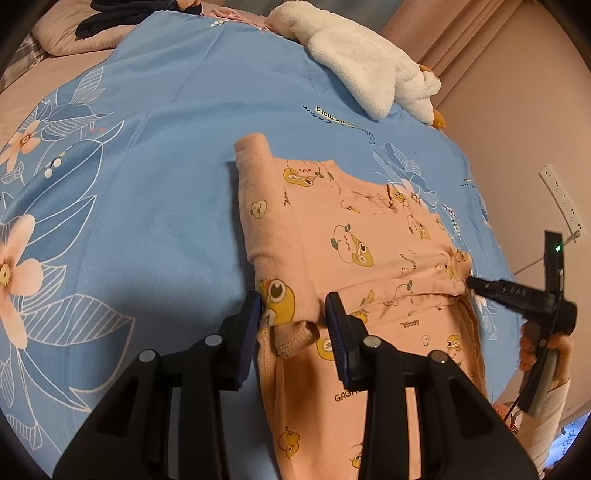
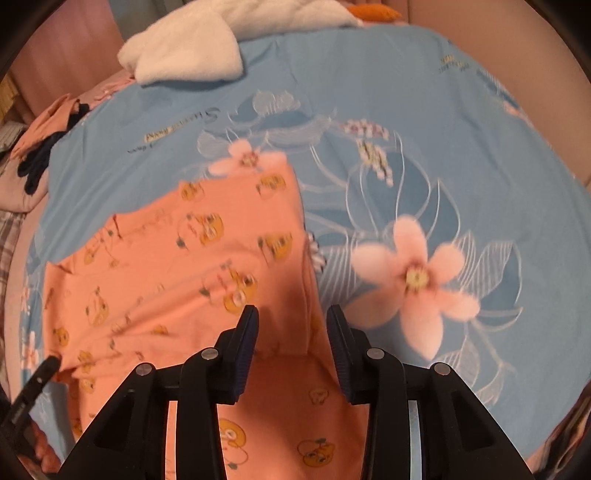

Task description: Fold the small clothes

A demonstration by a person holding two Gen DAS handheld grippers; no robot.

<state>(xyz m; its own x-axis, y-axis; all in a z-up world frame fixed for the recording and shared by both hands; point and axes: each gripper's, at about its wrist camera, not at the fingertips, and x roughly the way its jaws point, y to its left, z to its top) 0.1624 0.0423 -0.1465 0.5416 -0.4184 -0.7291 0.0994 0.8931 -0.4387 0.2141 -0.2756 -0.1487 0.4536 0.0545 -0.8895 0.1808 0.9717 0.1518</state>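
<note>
1. Peach garment (image 1: 343, 236), printed with yellow cartoon figures, lying flat on the blue floral bedsheet (image 1: 155, 177); partly folded, with a sleeve laid across the body and a rolled cuff at the far left corner.
2. Left hand-held gripper (image 1: 293, 314) pointed down at the garment's left edge. Bunched fold of peach cloth with a large yellow print sitting between the blue pads. Left pad touching the cloth; contact at the right pad not clear, so grip cannot be confirmed.
3. Right hand-held gripper (image 2: 291, 332) over the garment's right edge, jaws apart, pads clear of the cloth. Fabric edge and a shadowed crease visible in the gap between them. Nothing grasped: released. Same unit seen from the left wrist view at the garment's right edge, carried in a hand (image 1: 532, 350) with a pale sleeve.
4. Right wrist view motion-blurred; print details there not readable.
5. White plush toy (image 1: 354, 59) at the far side of the bed, well apart from the garment. Dark clothing (image 1: 107, 18) heaped at the far left by a pillow.
6. White power strip (image 1: 561, 199) on the wall at right.
</note>
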